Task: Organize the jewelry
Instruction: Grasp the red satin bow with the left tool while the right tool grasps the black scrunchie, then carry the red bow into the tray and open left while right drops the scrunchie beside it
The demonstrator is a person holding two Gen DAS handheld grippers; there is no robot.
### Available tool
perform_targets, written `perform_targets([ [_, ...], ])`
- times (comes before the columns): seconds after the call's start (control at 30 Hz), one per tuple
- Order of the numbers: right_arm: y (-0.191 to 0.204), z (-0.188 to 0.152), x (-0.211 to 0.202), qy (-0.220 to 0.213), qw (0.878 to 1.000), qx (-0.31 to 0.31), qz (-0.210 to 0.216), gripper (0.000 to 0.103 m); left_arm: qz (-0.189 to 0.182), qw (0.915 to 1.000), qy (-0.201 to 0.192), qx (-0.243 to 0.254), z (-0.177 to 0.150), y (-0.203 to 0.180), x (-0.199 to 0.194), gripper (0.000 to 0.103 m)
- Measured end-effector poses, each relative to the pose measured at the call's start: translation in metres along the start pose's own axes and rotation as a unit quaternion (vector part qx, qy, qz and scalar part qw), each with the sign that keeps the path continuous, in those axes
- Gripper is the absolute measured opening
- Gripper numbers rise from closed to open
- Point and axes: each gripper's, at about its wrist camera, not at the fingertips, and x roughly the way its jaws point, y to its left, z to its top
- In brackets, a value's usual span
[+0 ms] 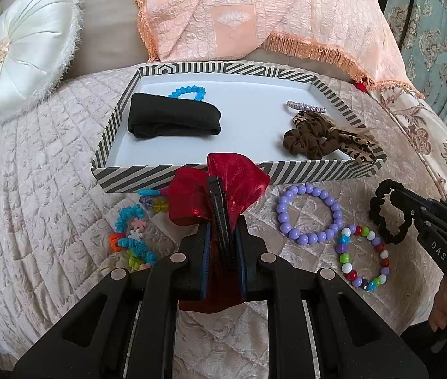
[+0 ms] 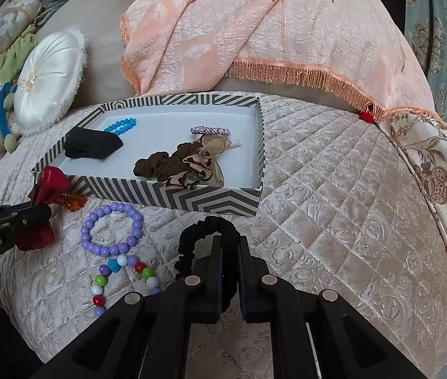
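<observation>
On the quilted bed (image 1: 34,170), a striped tray (image 1: 192,173) lies flat with a black cloth (image 1: 173,117), a blue bracelet (image 1: 188,91), a pink band (image 1: 305,106) and a brown scrunchie (image 1: 308,140) inside. Just near of the tray's front wall, the left tongs (image 1: 223,233) are clamped on a red bow clip (image 1: 239,186), held clear of the quilt. To the right, the right tongs (image 2: 229,246) are closed on a black scrunchie (image 2: 204,224), which loops out beyond the fingertips. Between the two tongs, a purple bracelet (image 1: 310,213) lies on the quilt, touching a multicoloured bracelet (image 1: 364,257) nearer the camera. Left of the bow, a bright plastic bracelet (image 1: 132,237) lies beside a few loose beads (image 1: 154,202). A white round cushion (image 1: 27,47) sits far left.
</observation>
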Motion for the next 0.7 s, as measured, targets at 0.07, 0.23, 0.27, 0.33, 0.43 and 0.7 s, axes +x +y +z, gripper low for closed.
perform_targets([
  [0.07,0.000,0.000,0.000,0.001,1.000,0.000,0.000,0.007,0.000,1.0000,0.000,0.000,-0.001,0.000,0.000,0.013],
  [0.23,0.000,0.000,0.001,0.002,1.000,-0.001,-0.001,0.007,0.000,1.0000,0.000,-0.001,-0.001,0.000,0.000,0.013],
  [0.27,0.000,0.000,0.001,0.002,1.000,-0.001,-0.001,0.007,0.000,1.0000,0.000,-0.001,-0.001,0.000,0.000,0.013],
  [0.33,0.000,0.000,0.001,0.002,1.000,0.000,-0.002,0.007,0.000,1.0000,-0.001,-0.001,-0.001,0.000,0.000,0.013],
  [0.43,0.000,0.000,0.001,0.001,1.000,0.000,-0.002,0.007,-0.004,1.0000,-0.004,-0.003,0.000,0.000,-0.001,0.013],
  [0.7,0.004,0.007,-0.010,-0.024,1.000,0.002,0.019,0.007,-0.023,0.9994,-0.024,-0.009,0.006,-0.002,-0.012,0.013],
])
